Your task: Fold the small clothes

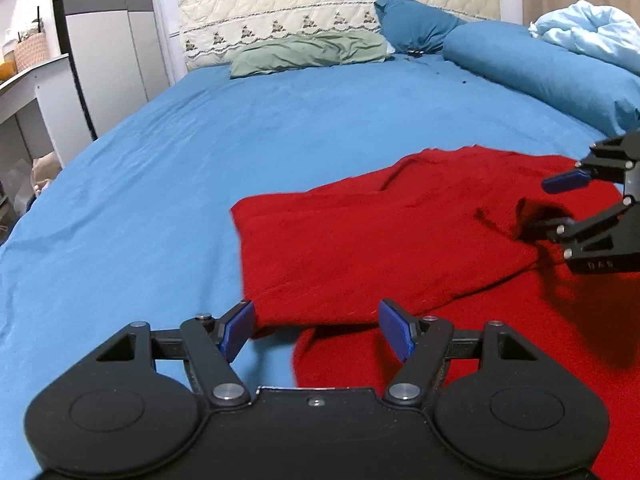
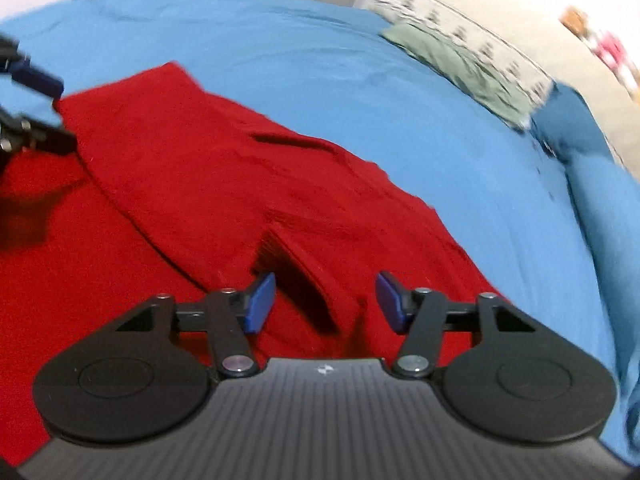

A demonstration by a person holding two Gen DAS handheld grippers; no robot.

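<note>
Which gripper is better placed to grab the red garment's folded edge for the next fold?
Probably left: the left gripper is open with the red garment's folded edge lying between its fingers. The right gripper is open over mid-fabric.

The garment [image 1: 380,240] lay on the bed [image 1: 180,160] toward its foot and right side, one part folded over the rest so that a doubled layer sat on top. The left gripper [image 1: 318,330] hung just above the folded layer's near edge, its fingers [image 1: 236,330] spread wide with nothing between them. The right gripper [image 2: 326,300] was over the garment's right part — also spread, straddling a raised crease. At the head of the bed a pillow [image 1: 308,54] lay against the headboard [image 1: 320,4], with a second pillow [image 1: 412,22] to its right and a long bolster [image 1: 540,68] along the right edge. A wardrobe [image 1: 108,40] stood beyond the bed's left edge.
</note>
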